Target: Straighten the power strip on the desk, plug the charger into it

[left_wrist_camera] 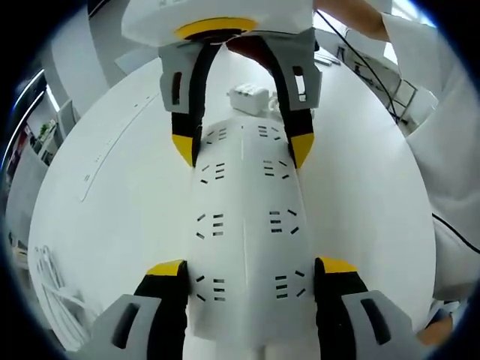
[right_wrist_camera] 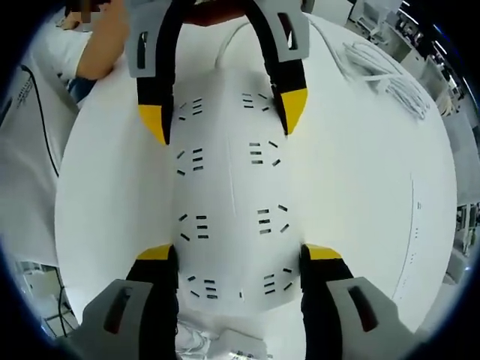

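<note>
Both views look down close, facing each other along the power strip (left_wrist_camera: 244, 225).

Left claw (left_wrist_camera: 250, 274) – black jaws, yellow tips, grey housings; white sleeve (left_wrist_camera: 439, 127).

power strip (left_wrist_camera: 244, 232): white, dark slots | desk (left_wrist_camera: 120, 202): white | jaws: black, yellow tips
</note>
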Demonstrator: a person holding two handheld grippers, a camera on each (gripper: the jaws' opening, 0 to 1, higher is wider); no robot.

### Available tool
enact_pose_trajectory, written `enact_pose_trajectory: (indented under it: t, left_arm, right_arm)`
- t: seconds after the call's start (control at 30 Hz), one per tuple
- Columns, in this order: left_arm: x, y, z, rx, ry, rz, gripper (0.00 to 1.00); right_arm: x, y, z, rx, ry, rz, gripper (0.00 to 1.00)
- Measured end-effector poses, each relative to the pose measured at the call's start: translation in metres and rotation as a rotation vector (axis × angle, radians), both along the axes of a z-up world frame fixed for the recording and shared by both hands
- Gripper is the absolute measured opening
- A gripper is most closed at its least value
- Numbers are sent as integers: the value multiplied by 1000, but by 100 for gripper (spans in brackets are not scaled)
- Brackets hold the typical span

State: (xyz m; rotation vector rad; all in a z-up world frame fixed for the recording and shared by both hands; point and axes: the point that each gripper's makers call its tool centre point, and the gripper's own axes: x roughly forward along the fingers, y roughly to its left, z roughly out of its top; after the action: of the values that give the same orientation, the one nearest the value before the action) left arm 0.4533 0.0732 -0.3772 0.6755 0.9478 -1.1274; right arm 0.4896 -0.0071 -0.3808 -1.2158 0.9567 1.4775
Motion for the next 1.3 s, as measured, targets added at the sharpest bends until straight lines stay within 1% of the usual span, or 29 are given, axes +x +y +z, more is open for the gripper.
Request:
enact_pose_trajectory:
  t: [0.1, 0.3, 0.63, 0.83, 0.97, 1.17, 1.3]
  left_arm:
    - [0, 0, 0, -2, -1, 0, 69]
    - [-1, 0, 0, -1, -1, -3, 69]
    - [-2, -1, 0, 1, 0, -7, 69]
    - [-2, -1, 0, 1, -1, -11, 69]
    - [-3, -1, 0, 16, 4, -20, 69]
    - [-2, -2, 0, 49, 24, -38, 69]
    - [-3, -2, 0, 58, 27, -50, 69]
  right_arm:
    - [0, 0, 0, 2, -10, 2, 65]
    - [-1, -1, 1, 42, -11, -18, 65]
    - [-2, -2, 1, 67, -16, -43, 64]
    - [-3, -2, 3, 98, -20, -65, 65]
    - [-4, -2, 3, 105, -22, -76, 65]
    - [-7, -4, 4, 97, -23, -93, 65]
    - [-10, -6, 5, 115, -23, -111, 65]
